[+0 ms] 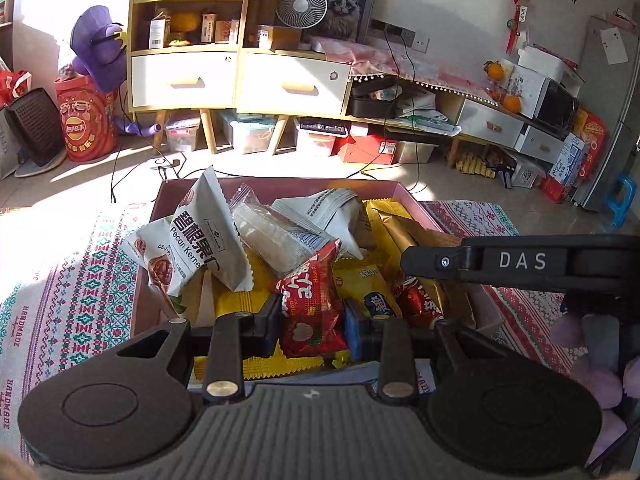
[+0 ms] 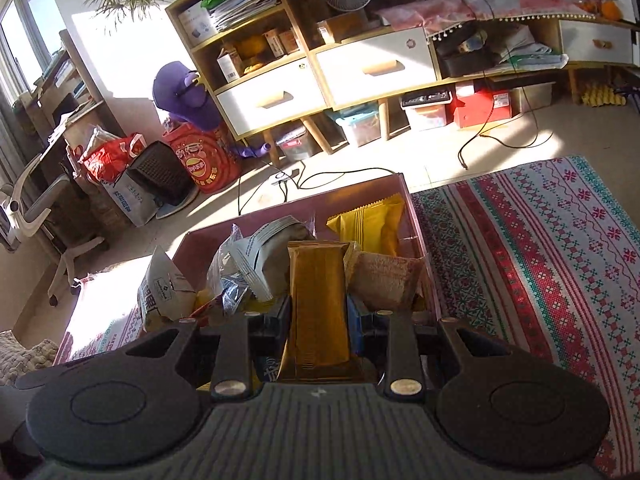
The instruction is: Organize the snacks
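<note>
A pink box (image 1: 280, 182) full of snack packets sits on a patterned cloth. My left gripper (image 1: 312, 322) is shut on a red snack packet (image 1: 310, 304) and holds it over the box's near edge. My right gripper (image 2: 318, 320) is shut on a golden-brown snack packet (image 2: 318, 304), upright over the same box (image 2: 352, 190). The right gripper's arm (image 1: 520, 262), marked DAS, reaches in from the right in the left wrist view. A white pecan packet (image 1: 204, 240), a clear packet (image 1: 268, 236) and yellow packets (image 1: 368, 284) lie in the box.
The patterned cloth (image 2: 540, 248) spreads to the right of the box. Behind stand a wooden shelf unit with white drawers (image 1: 184, 76), a small fan (image 1: 302, 4), storage bins below, cables on the floor (image 1: 160, 164), and a red chip bag (image 1: 86, 120).
</note>
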Motion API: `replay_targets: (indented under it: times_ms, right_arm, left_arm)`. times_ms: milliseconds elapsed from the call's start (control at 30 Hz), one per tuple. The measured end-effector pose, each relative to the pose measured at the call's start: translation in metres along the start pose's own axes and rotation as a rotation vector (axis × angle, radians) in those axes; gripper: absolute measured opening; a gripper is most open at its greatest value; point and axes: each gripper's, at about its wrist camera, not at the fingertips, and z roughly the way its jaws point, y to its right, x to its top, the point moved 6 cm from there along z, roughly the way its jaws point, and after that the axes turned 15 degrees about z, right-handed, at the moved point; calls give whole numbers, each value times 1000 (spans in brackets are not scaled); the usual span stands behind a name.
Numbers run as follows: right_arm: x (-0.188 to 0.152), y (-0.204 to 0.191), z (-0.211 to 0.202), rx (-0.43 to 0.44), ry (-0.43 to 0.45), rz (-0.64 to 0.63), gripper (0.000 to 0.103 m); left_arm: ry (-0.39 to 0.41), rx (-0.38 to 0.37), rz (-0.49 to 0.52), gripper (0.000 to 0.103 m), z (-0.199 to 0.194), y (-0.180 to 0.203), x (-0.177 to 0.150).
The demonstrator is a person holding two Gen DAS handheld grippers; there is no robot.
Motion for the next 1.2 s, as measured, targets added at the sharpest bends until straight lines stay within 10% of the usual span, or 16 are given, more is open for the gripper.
replay_targets:
  times_ms: [1200]
  right_arm:
    - [-19,30,-53,-53,-9,-65,89]
  left_arm:
    - [-59,36,18,103,-56,0,-38]
